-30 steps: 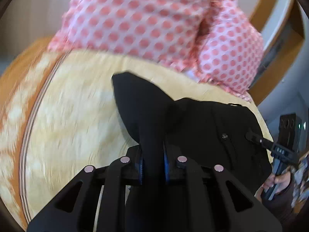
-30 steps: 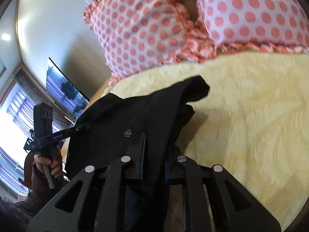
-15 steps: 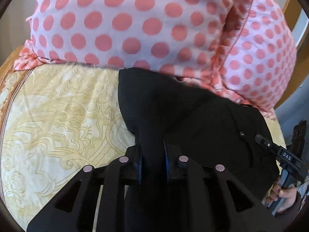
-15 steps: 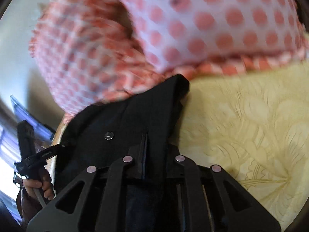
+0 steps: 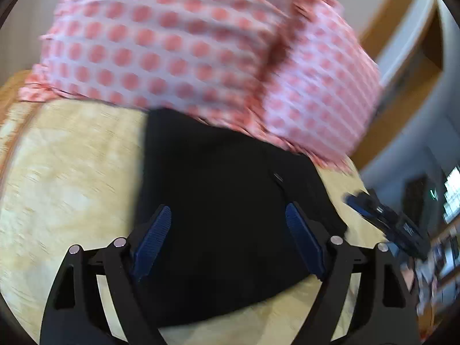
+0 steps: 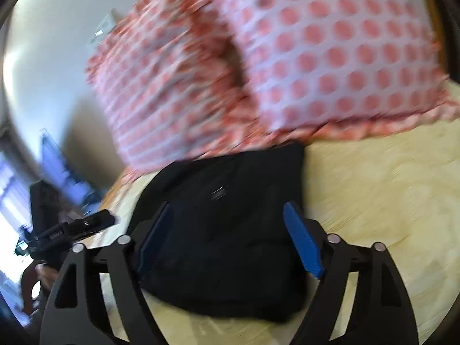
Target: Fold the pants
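Left gripper [image 5: 227,221]: jaws spread wide, nothing between the blue pads [image 5: 152,241], poised over the pants [image 5: 224,201]. Pants: a black folded bundle lying flat on the yellow bedspread [image 5: 63,172], far edge at 12 o'clock touching the dotted pillows [image 5: 178,43]. Judged soft, light and limp, with thick stacked layers likely to slump or slide apart if lifted by one corner; best pinched at the near folded edge, through all layers, one gripper at each end. Right gripper [image 6: 230,224]: jaws likewise parted and empty, pants beneath, bedspread bare at 3 o'clock.
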Tool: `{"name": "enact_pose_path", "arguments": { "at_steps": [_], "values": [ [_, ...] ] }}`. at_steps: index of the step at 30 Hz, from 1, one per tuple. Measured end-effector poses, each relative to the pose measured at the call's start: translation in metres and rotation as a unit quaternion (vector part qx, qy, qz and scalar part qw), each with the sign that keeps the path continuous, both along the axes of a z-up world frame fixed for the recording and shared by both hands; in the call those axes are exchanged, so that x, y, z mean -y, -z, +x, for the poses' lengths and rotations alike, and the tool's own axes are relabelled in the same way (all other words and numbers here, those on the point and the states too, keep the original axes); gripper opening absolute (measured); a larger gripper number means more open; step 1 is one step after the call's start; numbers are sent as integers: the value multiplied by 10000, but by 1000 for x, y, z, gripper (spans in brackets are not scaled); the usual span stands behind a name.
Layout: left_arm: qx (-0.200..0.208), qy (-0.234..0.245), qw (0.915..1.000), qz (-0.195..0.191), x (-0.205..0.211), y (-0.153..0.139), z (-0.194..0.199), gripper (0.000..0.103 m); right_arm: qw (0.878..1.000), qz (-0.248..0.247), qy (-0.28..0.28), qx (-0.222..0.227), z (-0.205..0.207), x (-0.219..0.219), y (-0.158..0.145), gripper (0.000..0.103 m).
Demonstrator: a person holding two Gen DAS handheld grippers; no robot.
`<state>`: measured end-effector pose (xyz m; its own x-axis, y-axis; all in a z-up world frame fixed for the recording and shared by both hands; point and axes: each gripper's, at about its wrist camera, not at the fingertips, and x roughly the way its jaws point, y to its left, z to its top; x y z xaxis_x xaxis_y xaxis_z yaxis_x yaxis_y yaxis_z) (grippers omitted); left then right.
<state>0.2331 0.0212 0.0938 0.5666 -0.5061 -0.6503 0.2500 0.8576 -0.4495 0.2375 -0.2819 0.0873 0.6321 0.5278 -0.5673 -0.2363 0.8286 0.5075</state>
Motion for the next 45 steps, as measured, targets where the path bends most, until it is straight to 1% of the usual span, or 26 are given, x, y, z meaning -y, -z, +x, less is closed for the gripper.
{"name": "enact_pose_path", "arguments": {
  "at_steps": [2, 3, 4, 5, 6, 7, 8, 9, 10, 12, 13, 14, 17, 19, 20, 21, 23, 25, 26, 29, 30, 32, 34, 36, 38, 45],
  "values": [
    [-201, 181, 9995, 185, 14, 9, -1, 83, 9992, 118, -65, -369, 7, -3, 15, 85],
    [-360, 142, 9986, 357, 20, 18, 3, 83, 9979, 54, 83, -634, 12, -1, 27, 85],
    [-554, 56, 9975, 425, 22, 29, 9, 82, 9963, 43, 174, -843, 14, 1, 36, 85],
    [-767, 10, 9965, 348, 20, 40, 15, 82, 9948, 303, 214, -953, 17, 7, 48, 86],
    [-751, -49, 9970, 198, 15, 47, 19, 82, 9948, 526, 295, -822, 14, 12, 48, 85],
    [-610, -90, 9978, 236, 14, 46, 18, 82, 9932, 651, 309, -917, 16, 15, 50, 86],
    [-677, -91, 9974, 233, 14, 46, 19, 82, 9926, 664, 379, -945, 14, 16, 47, 85],
    [-655, -154, 9975, 197, 13, 43, 15, 82, 9932, 545, 468, -919, 10, 14, 42, 85],
    [-589, -249, 9977, 225, 11, 37, 7, 82, 9951, 188, 559, -795, 0, 9, 33, 90],
    [-343, -298, 9975, 533, 11, 25, -13, 86, 9961, -409, 613, -480, -23, -4, 20, 101],
    [-209, -317, 9965, 751, 10, 21, -25, 95, 9957, -582, 635, -338, -37, -7, 15, 101],
    [-67, -346, 9942, 1011, 11, 18, -40, 102, 9947, -813, 607, -136, -56, -14, 13, 101],
    [155, -349, 9884, 1467, 11, 21, -77, 102, 9887, -1354, 623, 155, -94, -38, 19, 101],
    [225, -524, 9808, 1867, 10, 30, -105, 102, 9829, -1703, 654, 247, -115, -52, 29, 101],
    [262, -573, 9788, 1950, 7, 32, -113, 102, 9801, -1850, 650, 311, -126, -61, 35, 101],
    [334, -690, 9746, 2106, 4, 38, -126, 102, 9777, -1957, 677, 350, -132, -68, 39, 101],
    [334, -767, 9727, 2166, 1, 44, -138, 102, 9740, -2122, 714, 354, -145, -78, 48, 101],
    [264, -813, 9737, 2110, -2, 51, -147, 102, 9707, -2258, 755, 320, -152, -84, 55, 101],
    [225, -848, 9735, 2113, -3, 54, -148, 102, 9683, -2347, 801, 283, -153, -87, 59, 101],
    [108, -939, 9742, 2047, -6, 62, -149, 102, 9664, -2419, 865, 129, -152, -91, 67, 101],
    [168, -966, 9737, 2058, -7, 61, -152, 102, 9654, -2444, 902, 80, -151, -92, 68, 101],
    [162, -988, 9725, 2101, -5, 62, -153, 102, 9633, -2512, 944, 47, -150, -94, 70, 101],
    [204, -997, 9694, 2235, -1, 63, -154, 102, 9601, -2614, 991, 45, -151, -97, 71, 101],
    [313, -1028, 9637, 2444, 4, 66, -157, 102, 9591, -2612, 1089, 71, -153, -97, 72, 101],
    [341, -1106, 9646, 2368, 2, 66, -159, 102, 9574, -2633, 1178, 95, -155, -98, 73, 101],
    [548, -1275, 9618, 2361, 4, 68, -164, 102, 9544, -2619, 1407, 267, -158, -99, 75, 101]
  ]
}}
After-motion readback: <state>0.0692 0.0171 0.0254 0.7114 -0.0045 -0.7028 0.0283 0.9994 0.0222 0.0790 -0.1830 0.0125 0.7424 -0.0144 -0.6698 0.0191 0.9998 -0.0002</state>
